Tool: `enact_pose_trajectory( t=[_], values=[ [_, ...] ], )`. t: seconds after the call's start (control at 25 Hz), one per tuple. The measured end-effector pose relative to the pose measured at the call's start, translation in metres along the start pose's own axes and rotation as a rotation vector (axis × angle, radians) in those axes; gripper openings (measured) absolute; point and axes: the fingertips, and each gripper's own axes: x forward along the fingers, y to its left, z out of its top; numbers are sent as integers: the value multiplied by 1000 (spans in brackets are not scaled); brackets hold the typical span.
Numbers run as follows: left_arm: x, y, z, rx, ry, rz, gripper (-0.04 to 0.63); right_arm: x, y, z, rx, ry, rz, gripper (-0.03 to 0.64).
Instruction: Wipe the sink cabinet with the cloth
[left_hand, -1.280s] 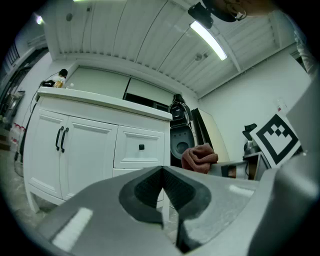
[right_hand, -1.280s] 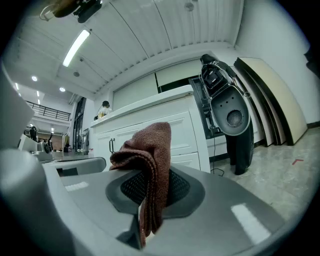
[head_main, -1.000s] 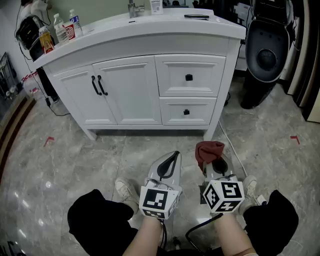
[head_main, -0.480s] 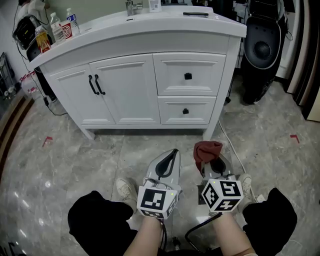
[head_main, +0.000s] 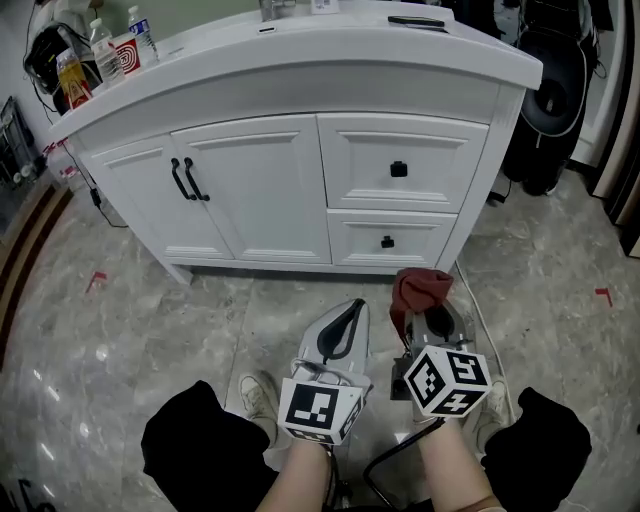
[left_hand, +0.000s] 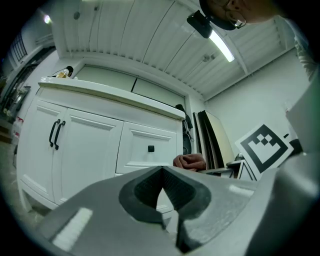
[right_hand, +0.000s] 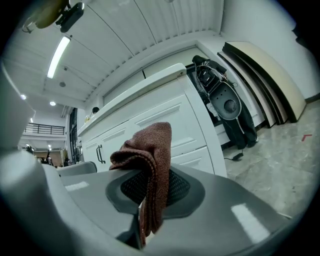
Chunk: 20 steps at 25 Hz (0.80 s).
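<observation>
The white sink cabinet (head_main: 300, 180) stands ahead, with two doors on the left and two drawers on the right. My right gripper (head_main: 418, 312) is shut on a dark red cloth (head_main: 420, 289), which sticks out past its tips near the lower drawer (head_main: 390, 242). In the right gripper view the cloth (right_hand: 147, 165) hangs folded between the jaws. My left gripper (head_main: 343, 322) is shut and holds nothing, pointing at the cabinet base; its closed tips (left_hand: 162, 192) face the drawers (left_hand: 150, 148).
Bottles and a snack packet (head_main: 95, 55) stand on the countertop's left end, a faucet (head_main: 270, 10) at the back. A dark appliance (head_main: 550, 95) stands right of the cabinet. My shoes (head_main: 262, 392) rest on the marble floor (head_main: 120, 330).
I have moved closer to the cabinet, which now fills more of the head view. Both grippers are a little nearer the cabinet base, the cloth still held.
</observation>
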Motion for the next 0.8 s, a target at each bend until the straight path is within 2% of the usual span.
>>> enact_pose_trajectory(
  t=[0.16, 0.28, 0.4, 0.6, 0.8],
  values=[
    [27, 34, -4, 15, 2, 27, 0, 45, -1, 5, 7, -1, 14, 80],
    [44, 62, 0, 17, -4, 64, 0, 76, 5, 22, -25, -28, 42, 80],
    [61, 89, 3, 21, -10, 94, 0, 104, 20, 39, -69, -54, 90, 80],
    [90, 120, 14, 119, -9, 88, 0, 145, 46, 78, -108, -114, 168, 80],
    [111, 144, 31, 121, -30, 117, 0, 178, 82, 107, -143, -152, 269, 80]
  ],
)
